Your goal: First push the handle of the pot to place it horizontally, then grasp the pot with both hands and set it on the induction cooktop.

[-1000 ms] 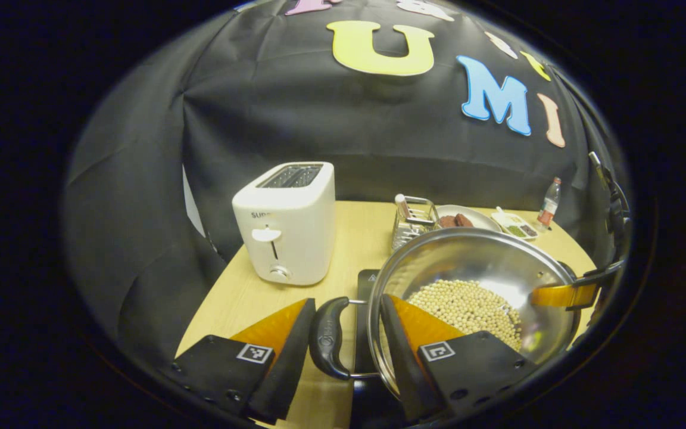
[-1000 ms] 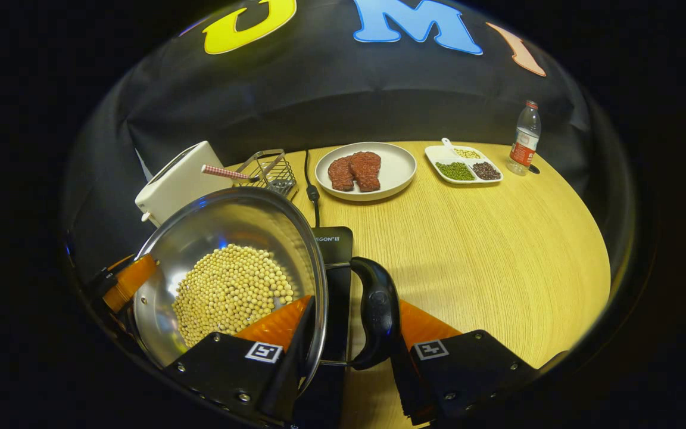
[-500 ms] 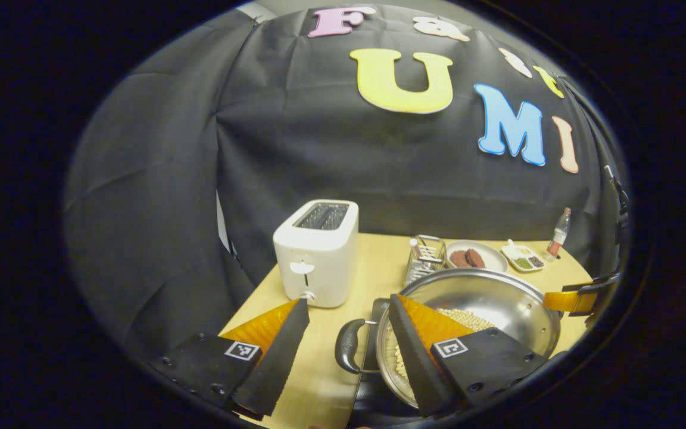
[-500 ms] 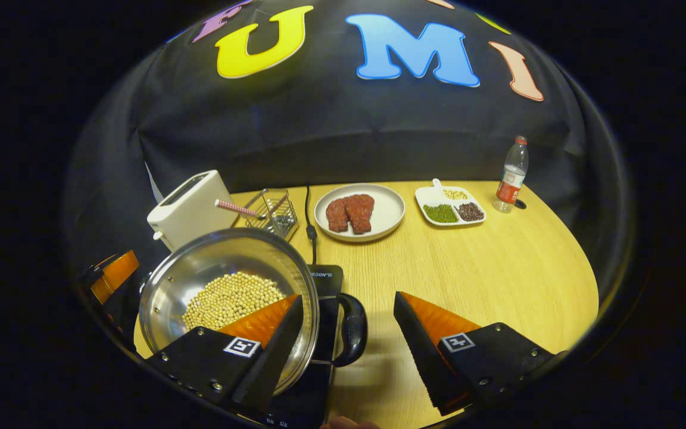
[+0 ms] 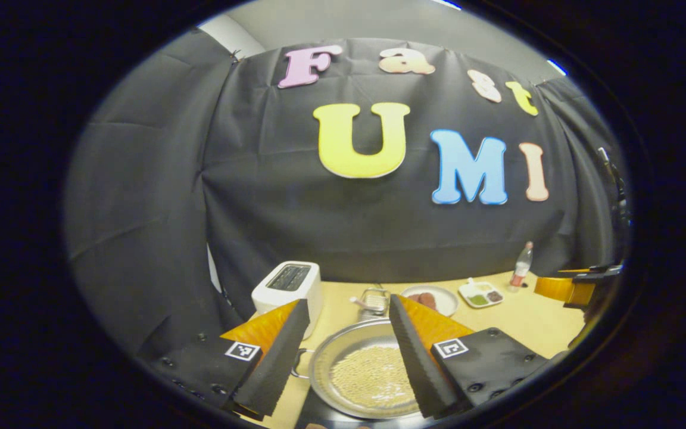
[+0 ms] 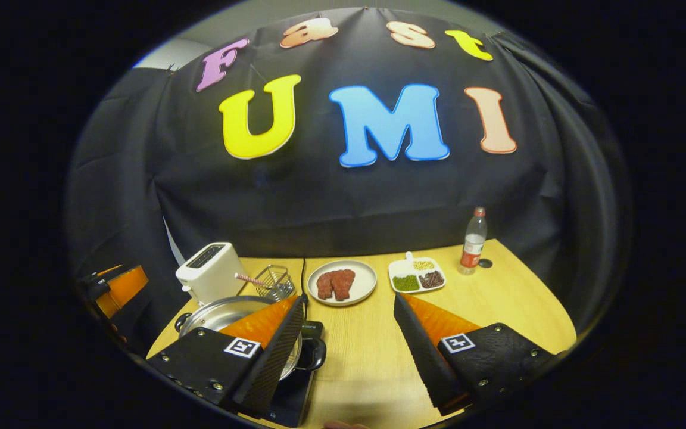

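Note:
A steel pot (image 5: 367, 375) holding pale beans sits low on the table, on the black induction cooktop (image 6: 290, 395). In the right gripper view the pot (image 6: 215, 313) is partly hidden behind one finger, and its dark side handle (image 6: 314, 353) sticks out over the cooktop. My left gripper (image 5: 348, 301) hangs open well above the pot, touching nothing. The right gripper (image 6: 349, 298) is open too, raised over the table to the right of the pot. Each view catches the other gripper at its edge: the right gripper (image 5: 569, 289) and the left gripper (image 6: 119, 286).
A white toaster (image 6: 209, 280) stands at the back left, with a wire basket (image 6: 274, 281) beside it. Farther back are a plate with meat (image 6: 342, 281), a divided tray (image 6: 417, 277) and a bottle (image 6: 473, 241). A cord runs from the cooktop to the wall.
Both grippers opened off the pot's side handles and drew up and back from it. The pot stays on the cooktop and now looks small and far below.

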